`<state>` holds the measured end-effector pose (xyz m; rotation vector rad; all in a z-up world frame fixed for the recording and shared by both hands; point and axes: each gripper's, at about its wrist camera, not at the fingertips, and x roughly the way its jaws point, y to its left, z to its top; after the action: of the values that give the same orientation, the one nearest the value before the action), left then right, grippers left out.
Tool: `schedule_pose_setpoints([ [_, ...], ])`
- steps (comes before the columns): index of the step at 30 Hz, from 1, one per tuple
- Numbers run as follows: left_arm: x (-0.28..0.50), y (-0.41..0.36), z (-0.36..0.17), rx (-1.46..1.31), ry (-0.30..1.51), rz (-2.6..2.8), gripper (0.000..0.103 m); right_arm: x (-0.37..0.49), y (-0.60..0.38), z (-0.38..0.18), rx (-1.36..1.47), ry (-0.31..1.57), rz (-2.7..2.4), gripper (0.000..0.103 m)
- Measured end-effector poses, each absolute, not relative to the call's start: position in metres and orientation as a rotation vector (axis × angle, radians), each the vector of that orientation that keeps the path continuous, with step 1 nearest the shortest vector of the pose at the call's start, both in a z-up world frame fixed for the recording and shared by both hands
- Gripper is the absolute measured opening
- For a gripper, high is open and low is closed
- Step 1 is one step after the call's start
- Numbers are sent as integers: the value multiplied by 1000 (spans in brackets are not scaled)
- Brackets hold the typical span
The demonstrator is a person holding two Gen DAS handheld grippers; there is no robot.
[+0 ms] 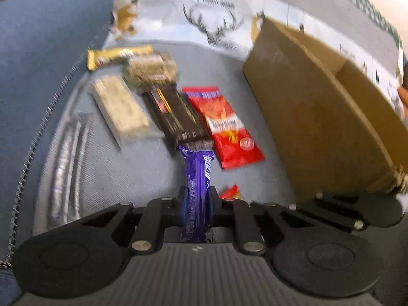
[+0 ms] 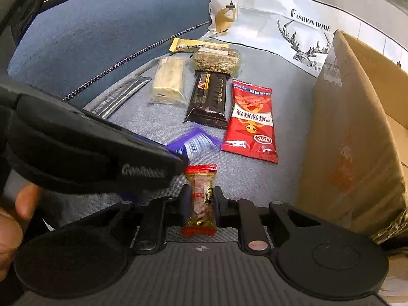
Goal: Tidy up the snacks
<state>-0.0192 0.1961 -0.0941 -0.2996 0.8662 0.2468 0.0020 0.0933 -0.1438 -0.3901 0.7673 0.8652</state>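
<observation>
Snack packets (image 2: 251, 122): eight, two gripped.

Grey fabric seat (image 2: 158, 125), blue cushion (image 2: 107, 23), perhaps a white deer-print pillow (image 2: 301, 40) behind.

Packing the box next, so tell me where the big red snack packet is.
The flat red foil snack packet lies mid-frame in both wrist views on the grey cushion, between the dark brown chocolate bar on its left and the cardboard box on its right.

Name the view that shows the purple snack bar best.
Left wrist view: the purple snack bar runs nearly full length, clamped in the left claw, though blurred. The right wrist view shows only its crimped end sticking out past the left claw's body.
</observation>
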Motion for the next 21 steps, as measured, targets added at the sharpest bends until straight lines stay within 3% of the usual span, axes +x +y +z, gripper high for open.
schedule_pose_setpoints([
  [8,-18,211,-96,-357,894,352,18,3,96,-145,-384,773,859,20],
  [14,-14,201,-102,-284,927,348,33,4,95,-146,-379,778,864,24],
  [21,-11,192,-106,-219,930,347,32,5,95,-148,-385,764,870,23],
])
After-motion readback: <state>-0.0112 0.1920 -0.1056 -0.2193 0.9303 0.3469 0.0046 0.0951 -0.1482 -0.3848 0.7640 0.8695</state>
